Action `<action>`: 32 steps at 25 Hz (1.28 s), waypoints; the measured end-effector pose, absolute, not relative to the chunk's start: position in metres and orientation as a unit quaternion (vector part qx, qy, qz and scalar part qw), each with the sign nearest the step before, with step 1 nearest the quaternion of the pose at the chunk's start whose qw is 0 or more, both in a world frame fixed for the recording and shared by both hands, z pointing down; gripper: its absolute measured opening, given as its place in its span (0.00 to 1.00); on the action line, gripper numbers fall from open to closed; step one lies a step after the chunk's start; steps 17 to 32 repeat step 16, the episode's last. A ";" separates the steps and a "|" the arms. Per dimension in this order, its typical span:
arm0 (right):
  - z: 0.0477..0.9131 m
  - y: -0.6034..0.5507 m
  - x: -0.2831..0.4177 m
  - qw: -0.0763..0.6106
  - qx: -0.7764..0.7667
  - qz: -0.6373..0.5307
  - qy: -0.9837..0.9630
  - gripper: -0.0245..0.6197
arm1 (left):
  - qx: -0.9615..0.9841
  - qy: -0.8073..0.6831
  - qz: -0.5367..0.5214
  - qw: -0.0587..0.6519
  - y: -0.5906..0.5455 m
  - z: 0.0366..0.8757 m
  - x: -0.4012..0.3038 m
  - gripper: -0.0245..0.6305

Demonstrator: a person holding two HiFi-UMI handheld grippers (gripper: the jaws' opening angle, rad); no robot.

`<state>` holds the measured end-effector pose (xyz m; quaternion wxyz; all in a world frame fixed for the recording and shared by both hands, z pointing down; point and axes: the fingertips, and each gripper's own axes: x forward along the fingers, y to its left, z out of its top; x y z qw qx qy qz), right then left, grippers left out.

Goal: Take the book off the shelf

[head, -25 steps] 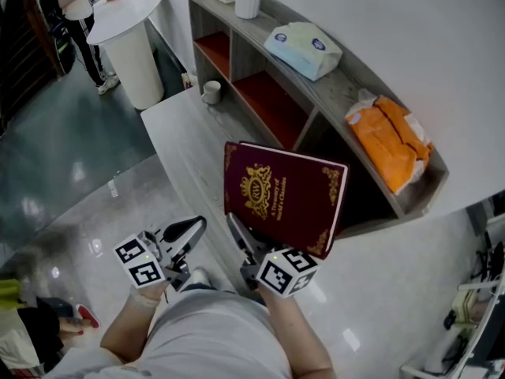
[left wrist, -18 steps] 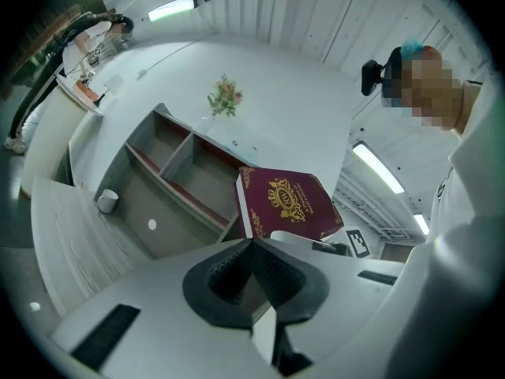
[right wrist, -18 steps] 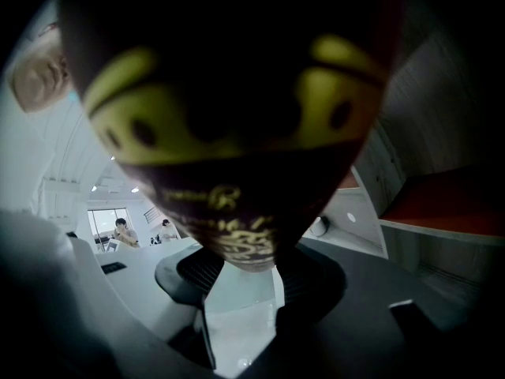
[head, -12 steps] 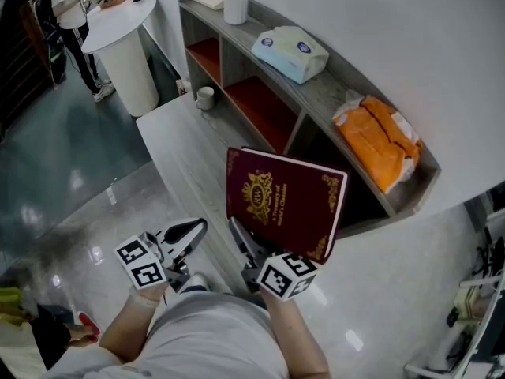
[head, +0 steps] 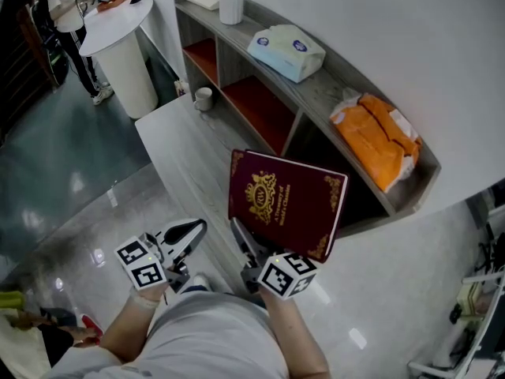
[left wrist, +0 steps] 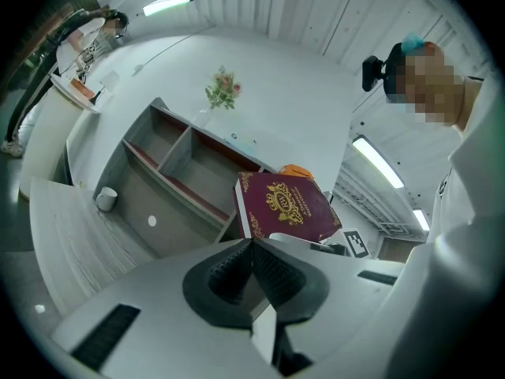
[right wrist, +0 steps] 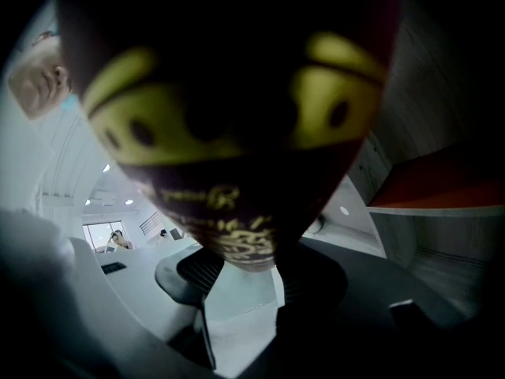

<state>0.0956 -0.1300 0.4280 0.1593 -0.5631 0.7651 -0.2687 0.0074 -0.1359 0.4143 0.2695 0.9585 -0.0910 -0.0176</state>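
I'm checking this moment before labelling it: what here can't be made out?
Head view: the rightmost compartment of the shelf is dark and partly covered by the book.
Head view: the book's gold title is too small to read.
Head view: the far jaw of the right gripper is behind the book.
Right gripper view: the book fills the frame, blurred, hiding most of the shelf.

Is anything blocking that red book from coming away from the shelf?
Nothing visible. The right gripper holds the maroon book by its lower corner, out in front of the shelf, apparently clear of its compartments.
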 end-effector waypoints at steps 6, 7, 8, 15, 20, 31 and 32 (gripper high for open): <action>0.427 -0.131 0.097 0.154 -0.567 -0.265 0.764 0.36 | 0.958 -0.089 -0.016 0.271 -0.137 0.415 0.008 0.06; 0.427 -0.131 0.097 0.155 -0.567 -0.266 0.764 0.36 | 0.958 -0.089 -0.016 0.271 -0.138 0.415 0.008 0.06; 0.427 -0.131 0.098 0.157 -0.568 -0.269 0.762 0.36 | 0.958 -0.089 -0.015 0.271 -0.138 0.416 0.008 0.06; 0.432 -0.132 0.104 0.165 -0.571 -0.279 0.755 0.36 | 0.958 -0.089 -0.014 0.273 -0.139 0.418 0.011 0.06; 0.431 -0.133 0.104 0.164 -0.570 -0.277 0.756 0.36 | 0.958 -0.089 -0.014 0.273 -0.139 0.418 0.011 0.06; 0.431 -0.133 0.104 0.164 -0.570 -0.277 0.756 0.36 | 0.958 -0.089 -0.014 0.273 -0.139 0.418 0.011 0.06; 0.431 -0.133 0.104 0.164 -0.570 -0.277 0.756 0.36 | 0.958 -0.089 -0.014 0.273 -0.139 0.418 0.011 0.06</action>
